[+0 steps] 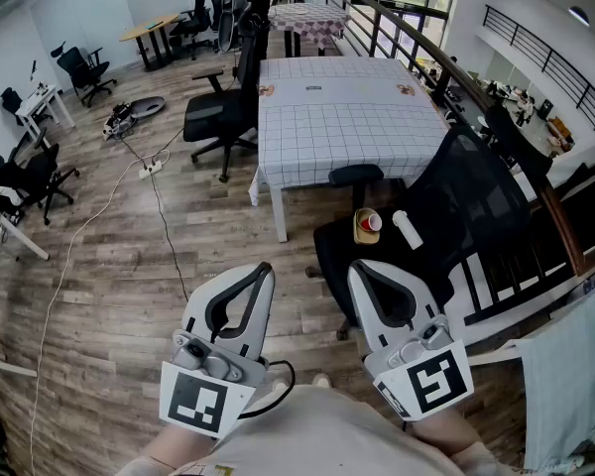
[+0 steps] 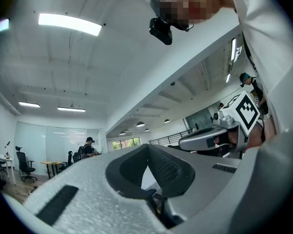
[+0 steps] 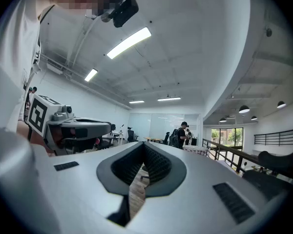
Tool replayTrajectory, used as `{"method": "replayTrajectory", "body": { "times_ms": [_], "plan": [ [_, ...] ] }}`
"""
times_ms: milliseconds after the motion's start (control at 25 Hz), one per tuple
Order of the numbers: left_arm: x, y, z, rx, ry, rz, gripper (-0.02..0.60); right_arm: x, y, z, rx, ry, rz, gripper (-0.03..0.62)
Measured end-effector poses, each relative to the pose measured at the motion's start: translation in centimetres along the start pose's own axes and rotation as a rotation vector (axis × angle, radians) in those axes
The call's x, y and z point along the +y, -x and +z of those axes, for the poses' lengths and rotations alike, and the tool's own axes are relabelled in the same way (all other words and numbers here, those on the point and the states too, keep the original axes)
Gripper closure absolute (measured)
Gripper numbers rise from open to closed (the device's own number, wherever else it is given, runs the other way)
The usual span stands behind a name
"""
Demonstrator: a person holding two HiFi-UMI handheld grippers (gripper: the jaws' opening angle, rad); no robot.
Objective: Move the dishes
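Close in front of the person's chest, the left gripper point(image 1: 264, 270) and the right gripper point(image 1: 361, 269) are held side by side without touching. Both are clenched on nothing; each gripper view shows grey moulded jaws whose ribbed black pads meet at the tips. Just beyond the right one stands a black office chair point(image 1: 466, 201) with a mesh back. The dishes lie on its padded seat: a small yellow dish point(image 1: 361, 234) with a red cup point(image 1: 371, 222) in it, and just to its right a white cup point(image 1: 407, 229) on its side. Neither gripper touches them. Farther off is a table point(image 1: 342, 117) under a white grid-checked cloth whose hem hangs over the near edge; the chair is near that edge. To the right, a dark railing point(image 1: 558, 224) with a wooden top closes off that side. To the left, the plank floor point(image 1: 109, 256) lies open, crossed by a thin cable point(image 1: 166, 231), with more black chairs point(image 1: 35, 181) at the far left.
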State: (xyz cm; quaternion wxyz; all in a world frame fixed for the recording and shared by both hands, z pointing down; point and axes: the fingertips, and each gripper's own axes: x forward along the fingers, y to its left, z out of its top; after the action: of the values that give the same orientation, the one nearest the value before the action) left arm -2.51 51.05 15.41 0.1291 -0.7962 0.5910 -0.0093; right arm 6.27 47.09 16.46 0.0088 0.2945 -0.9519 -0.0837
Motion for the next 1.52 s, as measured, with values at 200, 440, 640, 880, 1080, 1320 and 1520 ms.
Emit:
{"method": "replayTrajectory", "body": {
  "times_ms": [200, 440, 640, 880, 1080, 1320, 1520],
  "plan": [
    [-1.8, -0.8, 0.6, -0.002, 0.009, -0.016, 0.568, -1.1, 1.4, 0.1, 0.005, -0.018, 0.003, 0.572],
    [-2.8, -1.3, -0.6, 0.015, 0.008, -0.027, 0.568, -1.9, 2.1, -0.7, -0.003, -0.021, -0.007, 0.572],
    [-4.6, -2.7, -1.5, 0.054, 0.018, -0.034, 0.568, -3.6, 3.3, -1.1, -0.010, -0.023, -0.006, 0.572],
    [-6.1, -3.7, -1.6, 0.048, 0.025, -0.014, 0.568, -5.2, 4.4, -1.7, -0.017, -0.015, 0.003, 0.572],
    [-8.4, -4.4, 0.2, 0.036, -0.002, -0.013, 0.568, -6.4, 6.3, -1.0, -0.027, -0.028, 0.016, 0.572],
    [-9.2, -6.3, -1.0, 0.027, -0.010, -0.003, 0.568, -8.3, 6.0, -2.4, -0.042, -0.021, 0.014, 0.572],
    [-7.8, -7.2, -1.8, -0.004, 0.009, 0.002, 0.568, -9.8, 4.8, -3.1, -0.054, 0.006, -0.030, 0.572]
  ]
}}
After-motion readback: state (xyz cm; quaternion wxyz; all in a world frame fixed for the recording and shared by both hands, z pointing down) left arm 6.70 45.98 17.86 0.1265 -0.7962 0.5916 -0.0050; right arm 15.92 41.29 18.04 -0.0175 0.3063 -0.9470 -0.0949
